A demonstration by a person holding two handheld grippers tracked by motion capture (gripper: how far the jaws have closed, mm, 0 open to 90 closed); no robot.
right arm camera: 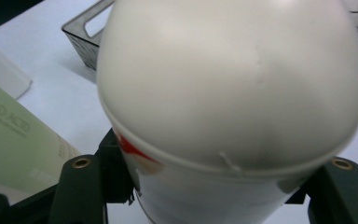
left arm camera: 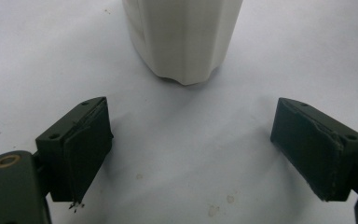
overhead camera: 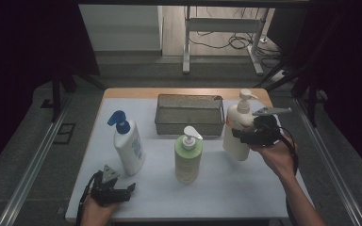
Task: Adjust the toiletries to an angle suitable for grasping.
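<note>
Right gripper [overhead camera: 245, 136] pinches the cream pump bottle [overhead camera: 238, 129] low on its body; I fear the smooth, top-heavy bottle tipping against the wire basket [overhead camera: 190, 114].

Field notes, non-task items. Worktop [overhead camera: 245, 188]: white sheet over a wooden top, the wood edge showing along the far side. Wire basket [overhead camera: 189, 114] sits at the far middle, rectangular, dark mesh, nothing visible inside. Green bottle [overhead camera: 188, 157] with a white pump stands upright in front of the basket, near centre. Blue-pump bottle [overhead camera: 128, 147], white body with a blue label, stands upright to my left of the green one, well apart from it. Beyond the worktop: grey floor, a white frame [overhead camera: 221, 28] on legs, loose cables [overhead camera: 238, 42] trailing past it. Metal rails [overhead camera: 33, 160] run along both sides.
</note>
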